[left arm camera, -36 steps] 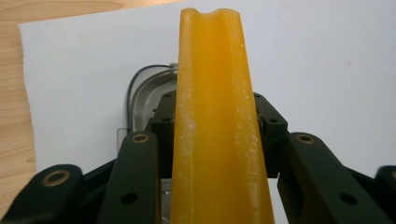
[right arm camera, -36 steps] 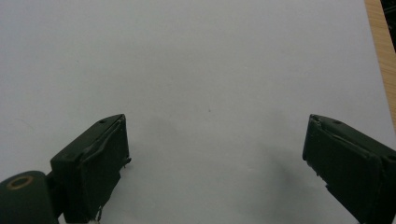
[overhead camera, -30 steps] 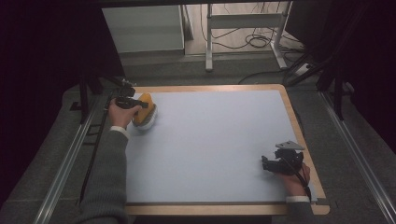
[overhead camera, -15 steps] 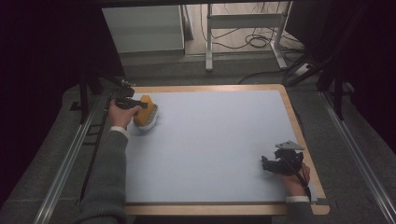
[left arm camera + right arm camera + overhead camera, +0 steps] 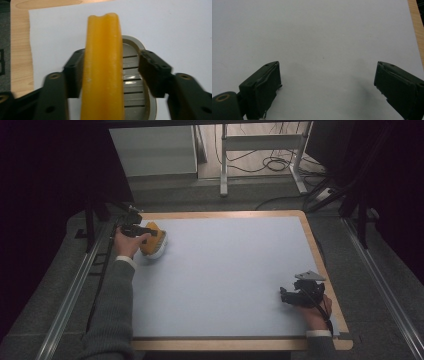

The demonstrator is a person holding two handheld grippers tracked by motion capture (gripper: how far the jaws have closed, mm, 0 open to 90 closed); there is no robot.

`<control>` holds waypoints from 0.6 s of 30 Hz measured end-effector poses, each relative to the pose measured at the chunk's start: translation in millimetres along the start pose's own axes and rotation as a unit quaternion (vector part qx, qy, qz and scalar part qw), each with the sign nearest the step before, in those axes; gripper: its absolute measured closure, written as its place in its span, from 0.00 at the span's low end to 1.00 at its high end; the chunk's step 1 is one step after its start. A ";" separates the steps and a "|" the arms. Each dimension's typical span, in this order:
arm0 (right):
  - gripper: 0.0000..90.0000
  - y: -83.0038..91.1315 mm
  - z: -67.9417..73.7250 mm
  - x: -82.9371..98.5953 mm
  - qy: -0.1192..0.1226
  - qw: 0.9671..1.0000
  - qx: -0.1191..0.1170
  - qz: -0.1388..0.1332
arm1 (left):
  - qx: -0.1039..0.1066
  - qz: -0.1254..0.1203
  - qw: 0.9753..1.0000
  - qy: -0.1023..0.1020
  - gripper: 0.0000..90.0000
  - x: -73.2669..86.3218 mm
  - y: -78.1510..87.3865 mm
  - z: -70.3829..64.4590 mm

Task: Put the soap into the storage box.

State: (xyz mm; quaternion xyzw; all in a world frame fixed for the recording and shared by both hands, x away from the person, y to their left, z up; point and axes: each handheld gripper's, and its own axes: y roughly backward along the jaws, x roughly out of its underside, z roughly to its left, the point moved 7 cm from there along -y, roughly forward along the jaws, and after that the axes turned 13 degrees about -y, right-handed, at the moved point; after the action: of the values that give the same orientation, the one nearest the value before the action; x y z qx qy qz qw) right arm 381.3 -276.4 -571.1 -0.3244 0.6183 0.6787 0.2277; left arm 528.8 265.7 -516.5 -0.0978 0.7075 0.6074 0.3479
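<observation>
**Orange bar at the soap dish, release under way**

The left gripper (image 5: 110, 75) is hovering at the far left corner of the desk (image 5: 230, 270), its fingers (image 5: 75, 72) standing apart around an upright orange bar (image 5: 103, 65). One finger is touching the bar; the other is standing clear. A grey slotted dish (image 5: 132, 75) is lying beneath. Whether the bar is resting in it, I cannot tell. The right gripper (image 5: 327, 85) is idling near the right edge, fingers wide apart over bare desk.
</observation>
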 end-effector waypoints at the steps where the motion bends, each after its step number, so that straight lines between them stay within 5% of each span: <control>1: 0.08 0.0 0.1 0.0 0.000 1.000 0.000 0.000 | -0.001 0.000 1.000 0.001 0.38 0.9 0.8 1.6; 10: 0.08 -1.4 2.4 0.6 0.005 1.000 -0.001 0.001 | -0.001 -0.011 1.000 0.027 0.24 14.0 5.4 10.1; 18: 0.08 -1.7 3.0 0.2 0.005 1.000 -0.001 0.002 | 0.007 -0.042 0.999 0.014 0.19 22.7 24.0 5.6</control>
State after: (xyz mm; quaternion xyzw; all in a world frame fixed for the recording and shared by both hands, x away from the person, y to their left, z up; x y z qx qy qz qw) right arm 381.9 -273.3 -572.3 -0.3265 0.6194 0.6783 0.2227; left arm 500.6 283.2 -511.5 -0.1334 0.7121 0.5855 0.3636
